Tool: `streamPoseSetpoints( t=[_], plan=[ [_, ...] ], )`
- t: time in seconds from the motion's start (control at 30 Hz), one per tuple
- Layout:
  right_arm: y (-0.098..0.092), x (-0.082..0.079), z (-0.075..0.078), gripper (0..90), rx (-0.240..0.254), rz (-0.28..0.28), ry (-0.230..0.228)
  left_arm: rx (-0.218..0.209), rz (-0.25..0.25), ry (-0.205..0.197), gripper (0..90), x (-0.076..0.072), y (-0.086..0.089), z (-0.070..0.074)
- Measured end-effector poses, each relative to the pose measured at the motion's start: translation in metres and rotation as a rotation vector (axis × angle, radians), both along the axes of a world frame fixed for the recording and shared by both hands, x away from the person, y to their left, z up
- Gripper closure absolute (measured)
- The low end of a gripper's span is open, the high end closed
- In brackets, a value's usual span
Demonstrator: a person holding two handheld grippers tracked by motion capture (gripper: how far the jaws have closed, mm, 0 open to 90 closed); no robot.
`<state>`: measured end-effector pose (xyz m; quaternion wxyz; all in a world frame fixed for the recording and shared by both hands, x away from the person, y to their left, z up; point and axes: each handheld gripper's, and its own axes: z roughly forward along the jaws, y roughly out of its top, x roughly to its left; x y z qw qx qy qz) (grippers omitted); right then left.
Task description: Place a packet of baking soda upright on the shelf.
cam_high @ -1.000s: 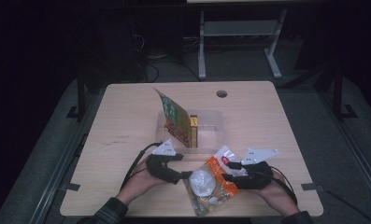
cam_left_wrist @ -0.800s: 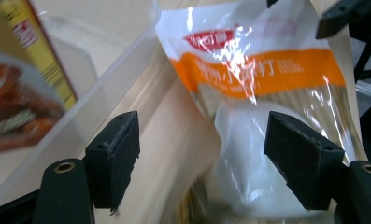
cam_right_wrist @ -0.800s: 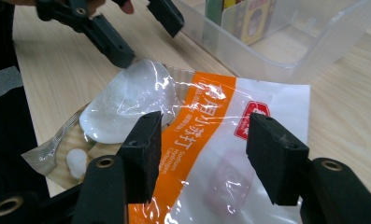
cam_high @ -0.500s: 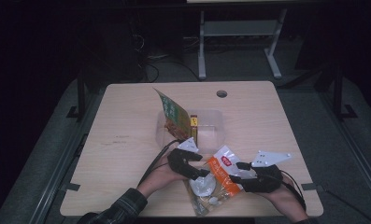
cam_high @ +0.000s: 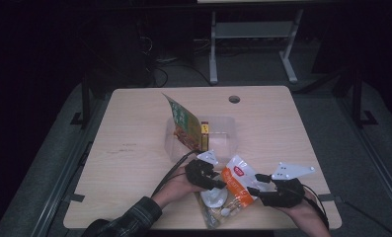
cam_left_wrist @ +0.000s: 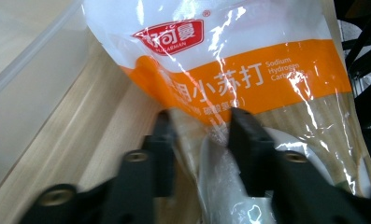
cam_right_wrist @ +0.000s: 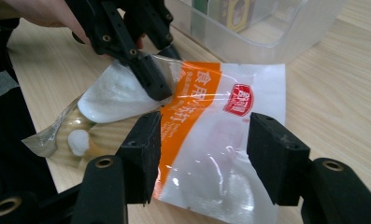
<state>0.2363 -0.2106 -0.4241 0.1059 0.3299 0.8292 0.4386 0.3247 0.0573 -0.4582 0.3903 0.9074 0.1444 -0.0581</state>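
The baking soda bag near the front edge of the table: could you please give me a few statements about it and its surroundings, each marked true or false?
1. The baking soda bag lies on the table. True.
2. The left gripper has just been closing on a fold of the bag. True.
3. The bag sits inside the clear bin. False: it lies outside, in front of it.
4. The bag's band is blue. False: it is orange.
5. The right gripper straddles the bag's other end. True.
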Motion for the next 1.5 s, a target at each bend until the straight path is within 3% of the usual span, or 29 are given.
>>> streamPoseSetpoints(
  t=[0.07, 0.13, 0.47, 0.63, 1.07, 1.37, 1.5],
  plan=[
    [0.000, 0.000, 0.001, 44.0, 0.000, -0.001, 0.000, 0.002, -0.017, -0.006, 83.4, -0.002, -0.002, 0.000],
    [0.001, 0.001, 0.001, 43.9, 0.002, 0.002, -0.004, 0.004, -0.031, -0.022, 86.5, -0.005, -0.003, 0.002],
    [0.000, 0.001, 0.001, 41.9, 0.003, -0.001, -0.009, -0.030, -0.036, -0.070, 88.9, -0.011, -0.002, 0.010],
    [0.000, 0.001, 0.002, 40.1, 0.009, -0.010, -0.018, -0.050, -0.004, -0.104, 89.2, -0.011, 0.004, 0.018],
    [-0.004, 0.002, 0.005, 33.8, 0.056, -0.038, -0.022, -0.096, 0.078, -0.142, 89.5, -0.013, 0.037, 0.039],
    [0.003, 0.009, 0.003, 30.4, 0.095, 0.003, -0.011, -0.176, 0.149, -0.169, 89.6, -0.016, 0.063, 0.057],
    [0.010, 0.015, 0.003, 30.4, 0.119, 0.048, 0.000, -0.194, 0.177, -0.187, 89.7, -0.019, 0.073, 0.065]
  ],
)
